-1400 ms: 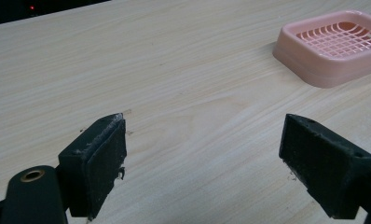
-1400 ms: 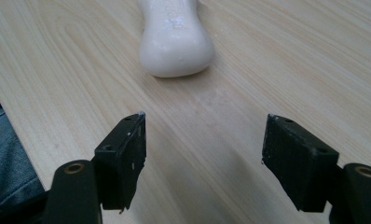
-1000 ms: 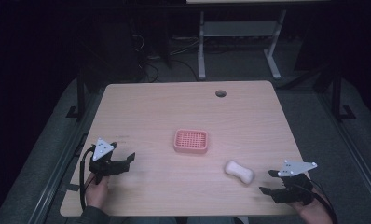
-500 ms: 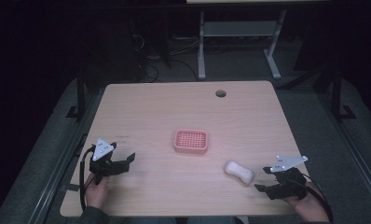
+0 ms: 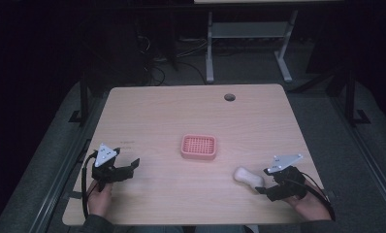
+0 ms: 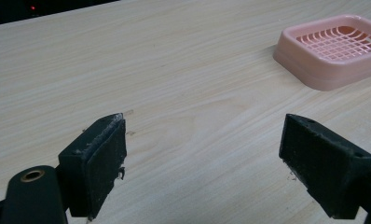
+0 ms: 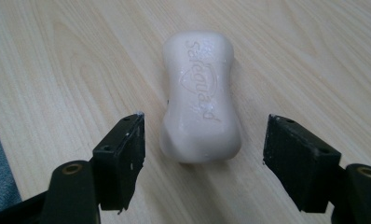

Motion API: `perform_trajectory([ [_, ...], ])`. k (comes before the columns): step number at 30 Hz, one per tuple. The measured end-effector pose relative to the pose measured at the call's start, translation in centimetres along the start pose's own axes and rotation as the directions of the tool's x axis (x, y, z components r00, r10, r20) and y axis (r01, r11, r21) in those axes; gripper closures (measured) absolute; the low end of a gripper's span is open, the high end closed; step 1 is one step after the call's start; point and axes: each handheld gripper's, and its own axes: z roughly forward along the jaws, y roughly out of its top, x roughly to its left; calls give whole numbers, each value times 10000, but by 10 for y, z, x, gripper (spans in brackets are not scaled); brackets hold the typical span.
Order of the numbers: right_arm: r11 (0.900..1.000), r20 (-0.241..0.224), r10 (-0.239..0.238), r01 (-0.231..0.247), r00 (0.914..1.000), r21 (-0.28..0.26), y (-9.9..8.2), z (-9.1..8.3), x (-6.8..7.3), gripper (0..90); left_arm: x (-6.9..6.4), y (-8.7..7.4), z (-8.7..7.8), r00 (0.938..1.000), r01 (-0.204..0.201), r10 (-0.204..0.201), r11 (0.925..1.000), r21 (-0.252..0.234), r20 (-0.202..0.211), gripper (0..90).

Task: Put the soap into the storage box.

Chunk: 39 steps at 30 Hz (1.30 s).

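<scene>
1. High view: the left gripper (image 5: 125, 170) sits low near the table's (image 5: 181, 111) front-left corner, held by a hand (image 5: 99, 199) that comes in from the front edge, jaws aimed toward the middle. The right gripper (image 5: 260, 184) lies near the front-right corner, its jaws pointing left at the soap (image 5: 247, 176), which rests on the table just beside them. A pink dish (image 5: 199, 147) stands near the table's centre, well apart from both grippers. The right hand (image 5: 310, 206) is partly cut off by the picture's bottom edge, and the jaw gaps are too small and dim to judge here.

2. Left gripper view: the left gripper (image 6: 202, 154) has its jaws spread wide over bare table, pinching nothing. The dish (image 6: 333, 56) shows at the upper right, its far side cut off by the frame.

3. Right gripper view: the right gripper (image 7: 204, 140) is spread, with the near end of the soap (image 7: 200, 98) lying between its jaws, clear of both pads. The soap lies flat, lengthwise away from the gripper, with raised lettering on top that is hard to read.
</scene>
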Motion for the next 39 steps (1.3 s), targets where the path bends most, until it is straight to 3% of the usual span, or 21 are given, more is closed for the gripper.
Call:
perform_trajectory([
  [11, 9992, -1, -293, 293, 9996, 280, 18, 12, 0, 300, -1, 0, 1, 10000, -2, 3, 10000, -28, 47, 144],
  [24, 9970, -62, -355, 359, 9994, 690, 27, 23, 0, 323, -2, 0, 2, 10000, -33, 33, 10000, 53, 68, 144],
  [31, 9928, -101, -696, 702, 9975, 966, 34, 33, 0, 345, -2, 0, 2, 10000, -29, 29, 10000, 16, 80, 144],
  [39, 9904, -170, -742, 756, 9971, 1156, 39, 41, 0, 374, -2, 0, 2, 10000, -10, 10, 10000, 40, 93, 144],
])
